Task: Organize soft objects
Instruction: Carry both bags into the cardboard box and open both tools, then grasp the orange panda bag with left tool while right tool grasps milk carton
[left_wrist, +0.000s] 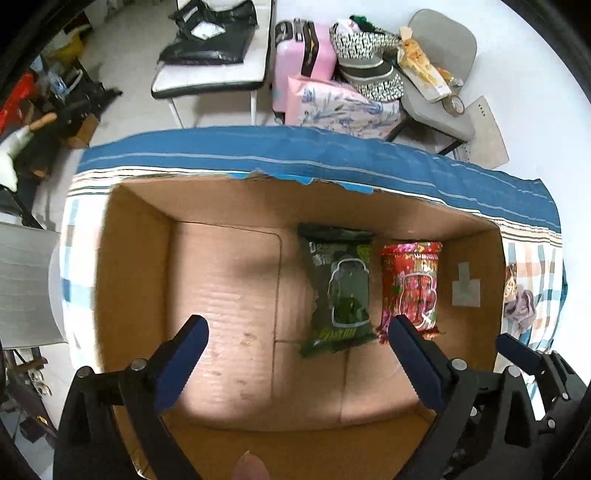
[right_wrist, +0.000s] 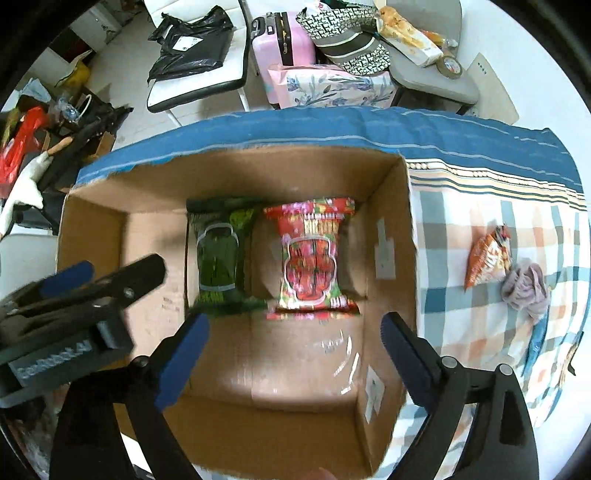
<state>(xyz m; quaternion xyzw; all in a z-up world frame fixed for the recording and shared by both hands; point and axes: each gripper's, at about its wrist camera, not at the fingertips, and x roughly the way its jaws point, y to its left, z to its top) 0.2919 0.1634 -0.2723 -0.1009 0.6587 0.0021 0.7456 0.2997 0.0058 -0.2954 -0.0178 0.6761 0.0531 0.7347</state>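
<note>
An open cardboard box (left_wrist: 140, 280) (right_wrist: 391, 206) sits on a plaid cloth. Inside lie a dark green snack packet (left_wrist: 338, 288) (right_wrist: 218, 254) and a red floral packet (left_wrist: 413, 284) (right_wrist: 312, 254), side by side at the box's right. My left gripper (left_wrist: 295, 332) is open and empty above the box. My right gripper (right_wrist: 291, 332) is open and empty above the box too; it also shows at the right edge of the left wrist view (left_wrist: 517, 347). An orange snack packet (right_wrist: 487, 254) and a crumpled greyish cloth (right_wrist: 526, 284) lie on the plaid cloth to the right of the box.
The plaid cloth (right_wrist: 480, 332) has a blue border at the far edge. Beyond it stand a white chair with a black bag (left_wrist: 210, 33), a pink suitcase (left_wrist: 299, 55), a floral pillow (left_wrist: 343, 107) and a grey chair with bags (left_wrist: 436, 96).
</note>
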